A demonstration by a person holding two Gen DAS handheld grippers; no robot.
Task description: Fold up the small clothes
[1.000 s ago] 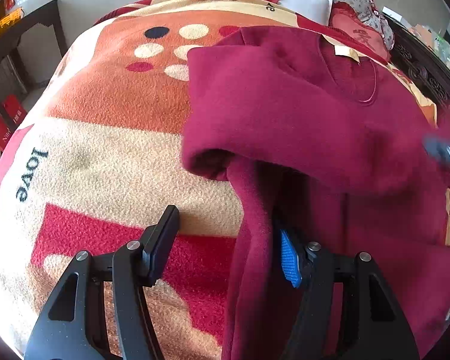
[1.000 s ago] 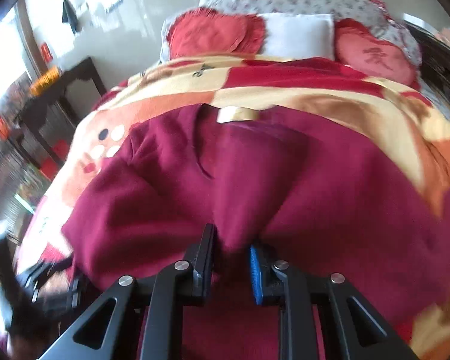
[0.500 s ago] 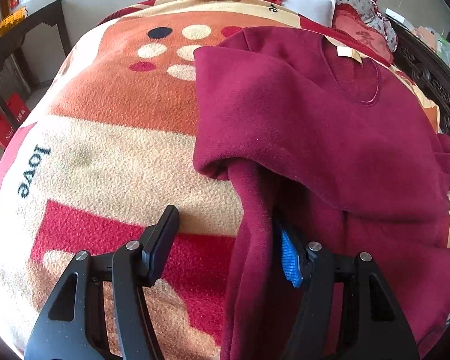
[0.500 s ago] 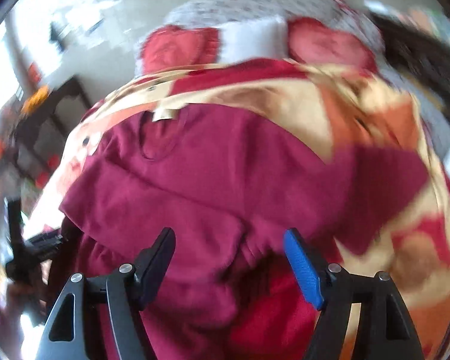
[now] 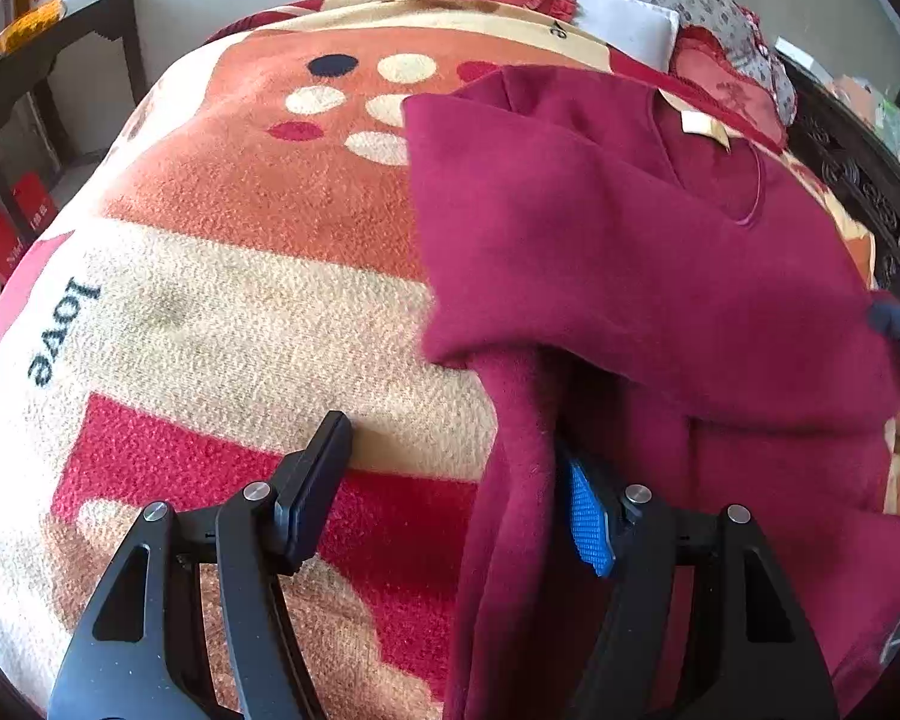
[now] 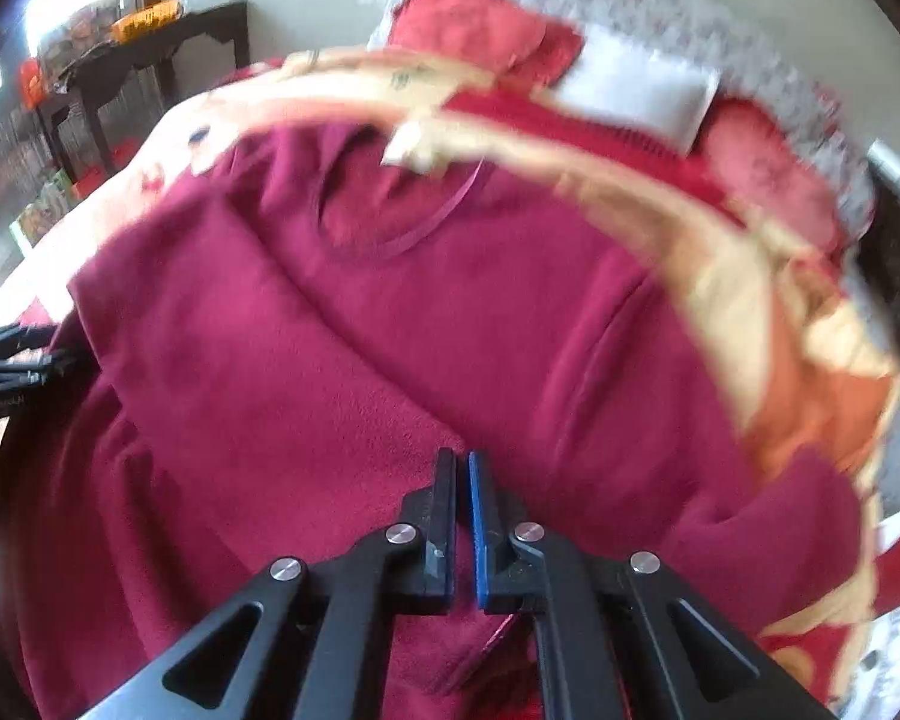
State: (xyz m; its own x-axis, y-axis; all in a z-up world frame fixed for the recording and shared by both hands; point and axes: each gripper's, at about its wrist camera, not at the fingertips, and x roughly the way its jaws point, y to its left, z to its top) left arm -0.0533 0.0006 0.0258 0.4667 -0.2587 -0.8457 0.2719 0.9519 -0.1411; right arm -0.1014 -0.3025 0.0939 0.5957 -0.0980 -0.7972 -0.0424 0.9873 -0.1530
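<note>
1. The maroon sweater (image 5: 630, 276) is spread on the bed blanket (image 5: 222, 300), neckline away from both grippers.
2. The left gripper (image 5: 456, 480) fingers stand apart; a hanging sweater fold lies against the blue pad.
3. The right gripper (image 6: 462, 480) fingers have just been closed together, empty, over the sweater's middle.

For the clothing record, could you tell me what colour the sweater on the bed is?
Dark red, a maroon shade; the sweater shows best in the left wrist view.
</note>
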